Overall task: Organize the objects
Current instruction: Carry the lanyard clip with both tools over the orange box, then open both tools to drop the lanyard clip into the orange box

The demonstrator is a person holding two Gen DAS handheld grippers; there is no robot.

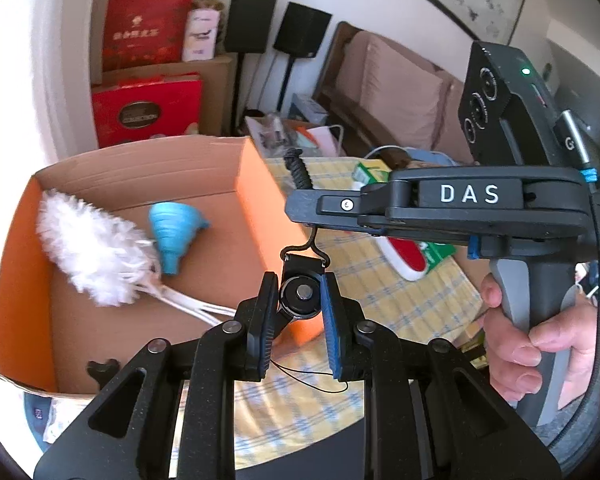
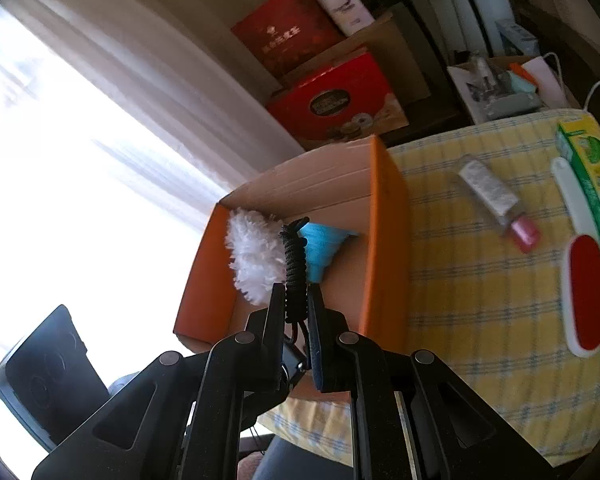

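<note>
Left wrist view: the left gripper [image 1: 300, 296] pinched the round black reel [image 1: 299, 294] of a lanyard [image 1: 299, 170]. The right gripper [image 1: 300, 208] crossed just above it, jaws pressed on the coiled cord, with a wire hook [image 1: 306, 248] hanging between the two holds. The box [image 1: 256, 168] lay ahead and to the left. It held one duster [image 1: 96, 248] and one blue funnel [image 1: 176, 236]. Risk: the hook link appeared thin, so pulling the grippers apart could unclip it. A release short of the near wall would probably drop the reel onto the cloth [image 1: 380, 292].

Right wrist view: the right gripper [image 2: 296, 312] was clamped on the cord [image 2: 294, 264], which stood up between the jaws. The box [image 2: 384, 240] lay directly ahead. To the right on the cloth [image 2: 460, 280] lay one tube [image 2: 488, 188], one lint brush [image 2: 584, 276] and one green carton [image 2: 592, 160]. Risk: the coil could snag a pad on release.
</note>
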